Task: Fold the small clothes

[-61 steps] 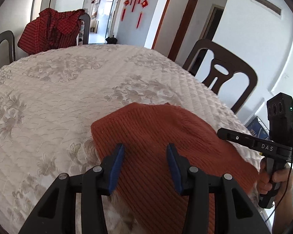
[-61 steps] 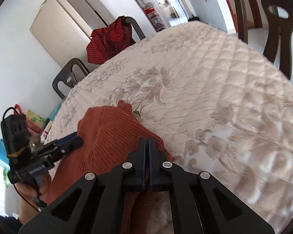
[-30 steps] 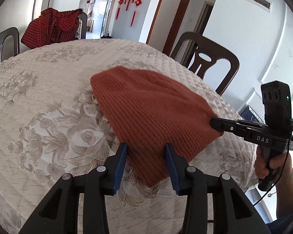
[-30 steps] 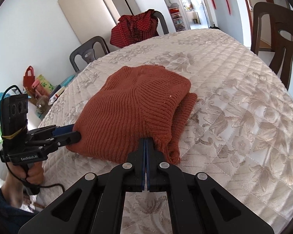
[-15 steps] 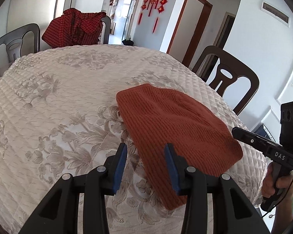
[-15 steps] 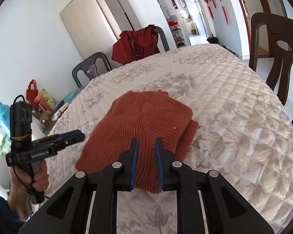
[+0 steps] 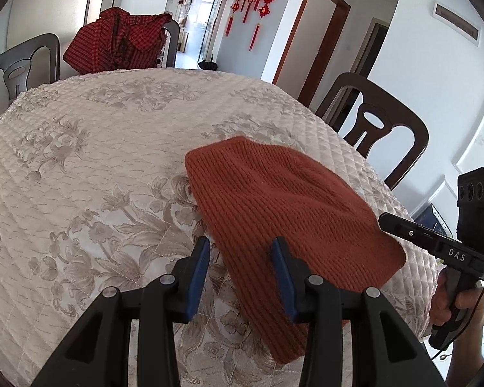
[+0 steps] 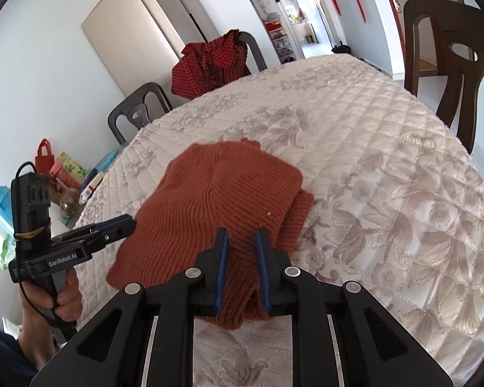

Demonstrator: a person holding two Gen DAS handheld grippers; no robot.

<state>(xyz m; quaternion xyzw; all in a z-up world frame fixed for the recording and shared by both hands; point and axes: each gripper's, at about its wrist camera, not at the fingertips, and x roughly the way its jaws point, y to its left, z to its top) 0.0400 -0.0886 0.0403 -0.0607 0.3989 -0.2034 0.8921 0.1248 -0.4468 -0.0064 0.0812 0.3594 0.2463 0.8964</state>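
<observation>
A rust-orange knitted sweater [image 7: 274, 200] [image 8: 219, 193] lies folded on the quilted floral table cover [image 7: 80, 161] [image 8: 387, 161], near the table's near edge. My left gripper [image 7: 240, 251] is open just above the sweater's near left edge, and its pads do not touch the knit. In the right wrist view the left gripper [image 8: 130, 222] shows at the sweater's left side. My right gripper [image 8: 242, 245] stands open a little, over the sweater's near hem, with knit seen between the pads but not pinched. Its tip [image 7: 385, 221] shows beside the sweater's right corner.
A red checked garment [image 7: 119, 45] [image 8: 209, 64] hangs over a far chair. A dark wooden chair [image 7: 377, 129] [image 8: 442, 51] stands at the table's right side, a grey chair [image 7: 16, 71] [image 8: 135, 113] at the left. Bags and bottles [image 8: 67, 174] sit beyond the left edge.
The right gripper, shut on the sweater's hem a second ago, has let go and now stands open. Both grippers have drawn back a little. The sweater rests flat.
</observation>
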